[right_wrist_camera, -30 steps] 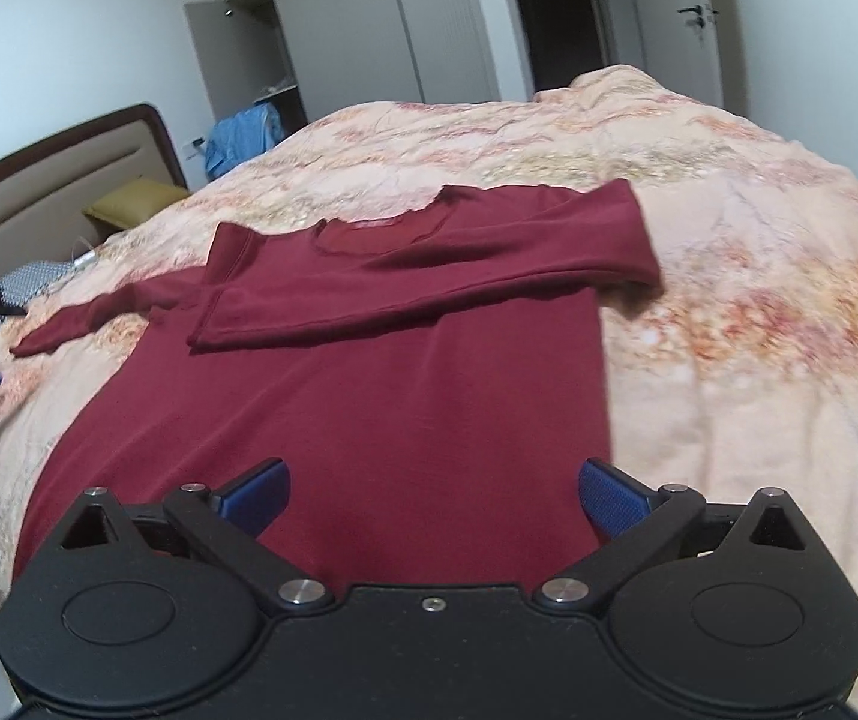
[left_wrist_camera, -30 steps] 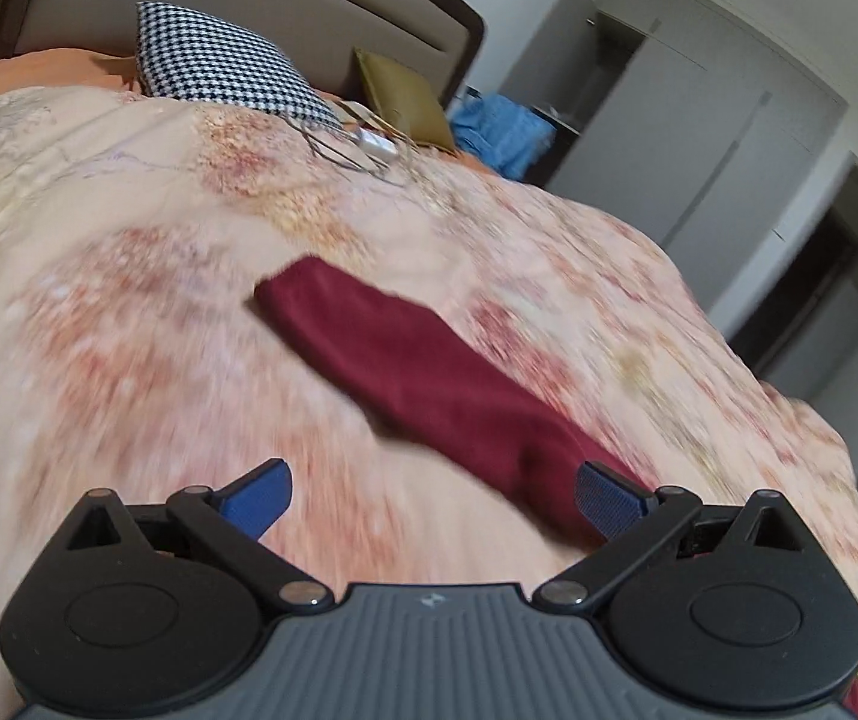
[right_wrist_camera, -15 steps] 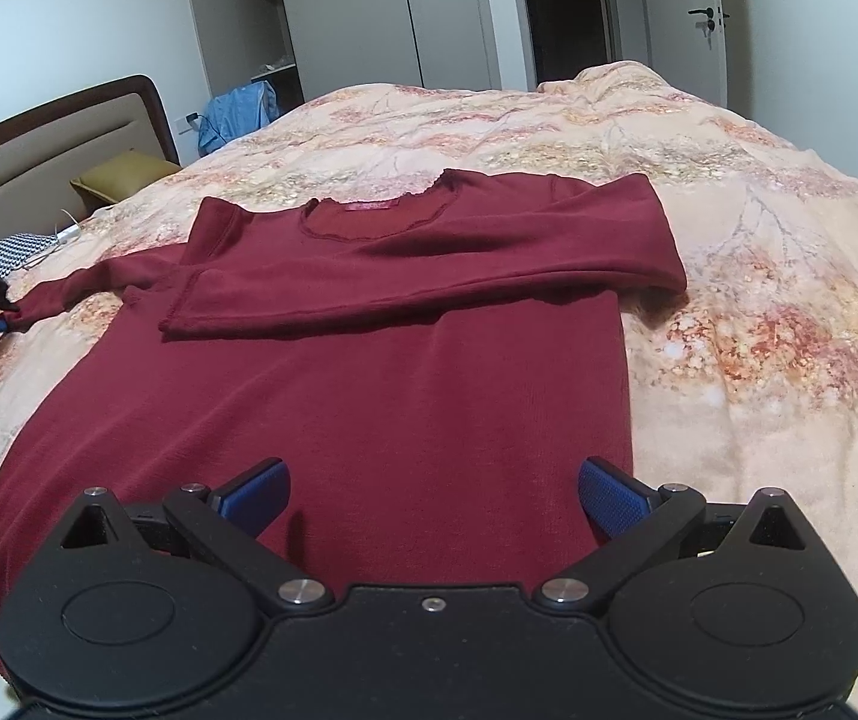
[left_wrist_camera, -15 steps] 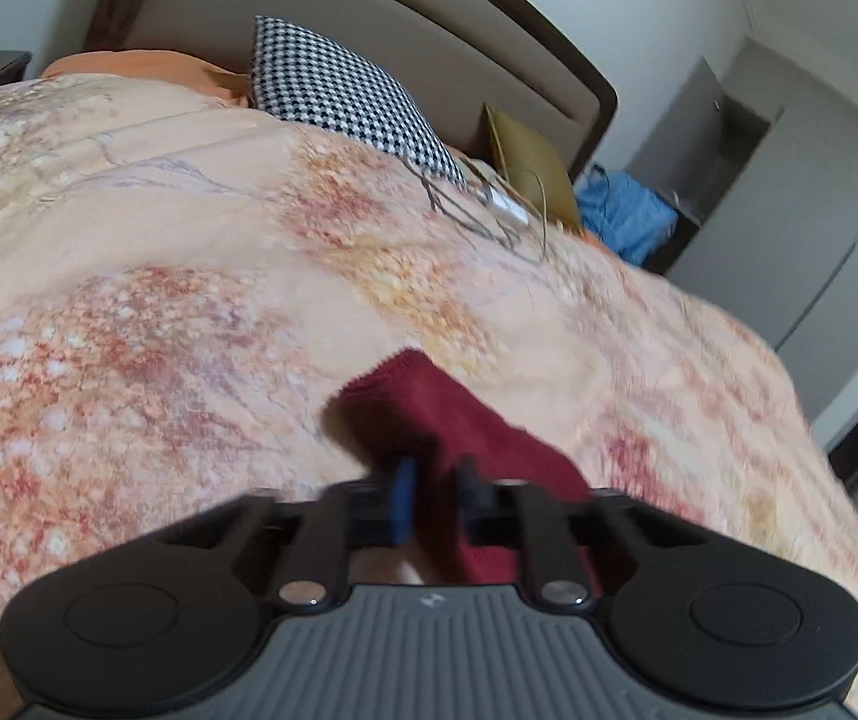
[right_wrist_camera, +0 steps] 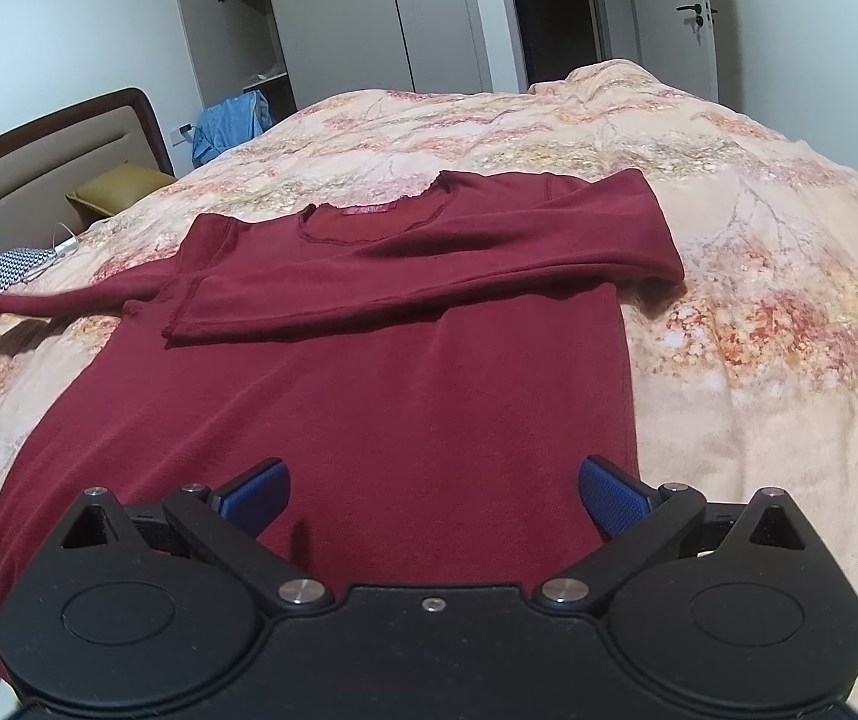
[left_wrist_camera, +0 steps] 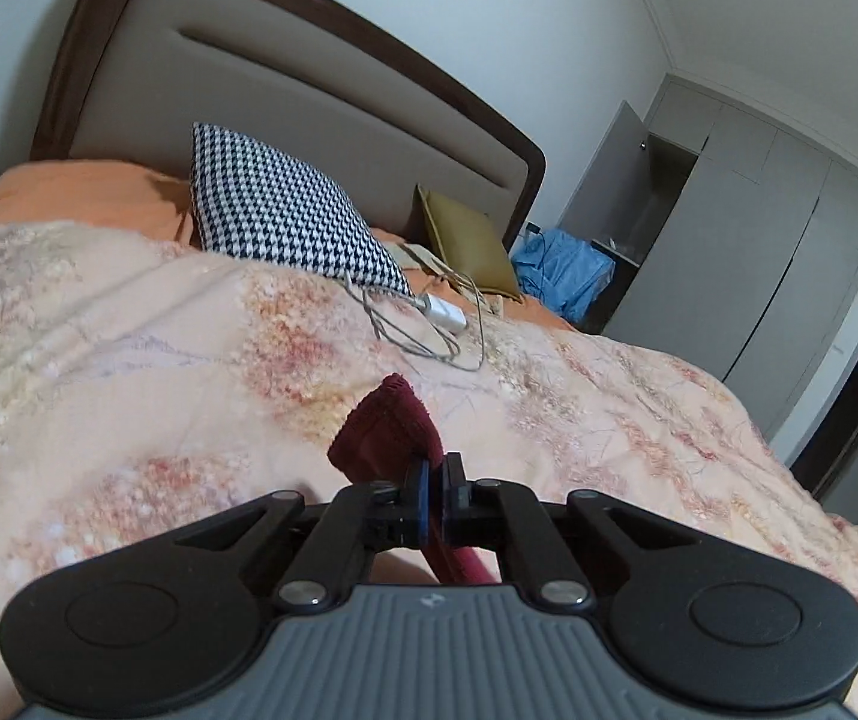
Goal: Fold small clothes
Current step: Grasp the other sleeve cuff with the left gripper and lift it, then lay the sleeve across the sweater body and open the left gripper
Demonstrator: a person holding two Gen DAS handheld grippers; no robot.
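A dark red long-sleeved top [right_wrist_camera: 381, 396] lies flat on the floral bedspread [right_wrist_camera: 759, 324]. Its right sleeve [right_wrist_camera: 429, 282] is folded across the chest. Its left sleeve [right_wrist_camera: 69, 300] stretches out to the left, lifted at the cuff. My left gripper [left_wrist_camera: 434, 495] is shut on that sleeve cuff [left_wrist_camera: 387, 432] and holds it above the bedspread [left_wrist_camera: 129, 372]. My right gripper [right_wrist_camera: 432, 495] is open and empty, hovering over the top's lower hem.
A black-and-white checked pillow [left_wrist_camera: 285, 210], an olive cushion [left_wrist_camera: 468, 240] and a white charger with cable [left_wrist_camera: 444, 312] lie near the headboard [left_wrist_camera: 309, 78]. Blue clothing [left_wrist_camera: 567, 276] sits by the open wardrobe [left_wrist_camera: 729, 228]. A door [right_wrist_camera: 675, 18] is at the far end.
My left gripper closed on the left sleeve cuff and lifted it off the bedspread. My right gripper stayed open and moved slightly lower and nearer the hem.
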